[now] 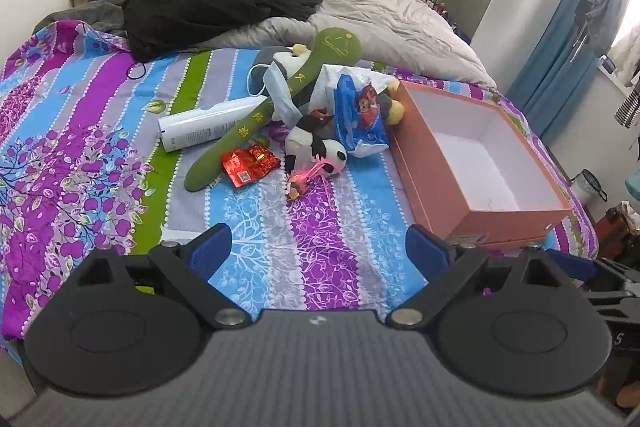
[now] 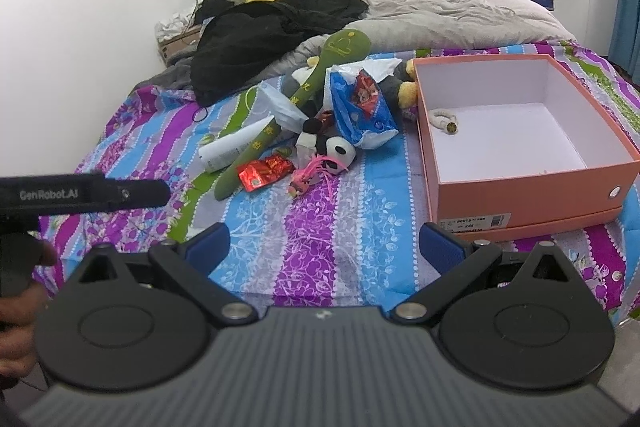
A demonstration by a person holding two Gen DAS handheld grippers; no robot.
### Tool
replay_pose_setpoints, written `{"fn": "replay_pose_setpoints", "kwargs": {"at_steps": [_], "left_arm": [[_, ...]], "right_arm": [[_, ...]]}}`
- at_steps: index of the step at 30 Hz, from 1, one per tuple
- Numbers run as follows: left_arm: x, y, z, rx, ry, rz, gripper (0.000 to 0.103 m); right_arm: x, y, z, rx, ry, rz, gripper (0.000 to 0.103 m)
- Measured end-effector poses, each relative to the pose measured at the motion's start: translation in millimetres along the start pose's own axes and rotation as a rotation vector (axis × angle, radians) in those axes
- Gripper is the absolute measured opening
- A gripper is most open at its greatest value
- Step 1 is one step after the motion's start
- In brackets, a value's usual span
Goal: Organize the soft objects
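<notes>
Salmon-pink cardboard box is sitting open on the striped bedsheet, lid off — I am reading it as the bin for the soft things. From the left wrist view, I am holding the left gripper low over the near edge of the bed, its blue pads spread wide with nothing between them. The pile is lying just left of the box: a long green plush draped across a white tube, and a panda plush touching a blue-and-white plastic bag.

From the right wrist view, the right gripper is likewise gaping and empty, well short of the heap. The box is showing a small pale ring-shaped item inside — I cannot tell what it is. The panda plush is looking nearest and least tangled, so I am judging it the easiest first grab.
</notes>
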State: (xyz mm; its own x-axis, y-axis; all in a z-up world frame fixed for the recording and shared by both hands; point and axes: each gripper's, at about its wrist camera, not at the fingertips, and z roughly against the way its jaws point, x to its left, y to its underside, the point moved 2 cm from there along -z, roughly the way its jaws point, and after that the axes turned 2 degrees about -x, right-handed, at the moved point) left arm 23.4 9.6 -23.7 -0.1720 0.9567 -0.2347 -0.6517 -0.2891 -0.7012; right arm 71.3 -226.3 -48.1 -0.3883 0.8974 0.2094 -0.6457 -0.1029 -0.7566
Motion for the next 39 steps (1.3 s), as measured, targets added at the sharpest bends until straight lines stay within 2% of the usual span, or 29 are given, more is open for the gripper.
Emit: {"fn": "replay_pose_setpoints", "kwargs": {"at_steps": [6,11,18,27,33,35,39], "left_arm": [[-3,3,-5,0.014,0.001,-0.014,0.096],[5,-5,-6,-0.001,0.011,0.01,0.096],[10,-7,-17,0.004,0.008,0.021,0.096],[20,-6,-36,0.041,0.006,0.037,0.096],[28,-7,-51,0.046,-0.021,0.035,0.096],[32,-8,-57,0.051,-0.031,0.037,0.096],[43,-10,-73,0.057,-0.055,0.061,0.096]], "right_arm": [[-3,0,0,-0.004,0.024,-0.013,0.103],[-5,0,5,-0.07,0.073,-0.006,0.103],[-6,-1,-10,-0.04,0.083,-0.021,0.101],[-2,-10,-26,-0.05,0.042,-0.016,0.101],[2,-11,-45,-0.034,0.034,0.006,0.101],[3,-12,-51,-0.029,0.017,0.013,0.097],[1,-16,-68,-0.01,-0.016,-0.016,0.097]]}}
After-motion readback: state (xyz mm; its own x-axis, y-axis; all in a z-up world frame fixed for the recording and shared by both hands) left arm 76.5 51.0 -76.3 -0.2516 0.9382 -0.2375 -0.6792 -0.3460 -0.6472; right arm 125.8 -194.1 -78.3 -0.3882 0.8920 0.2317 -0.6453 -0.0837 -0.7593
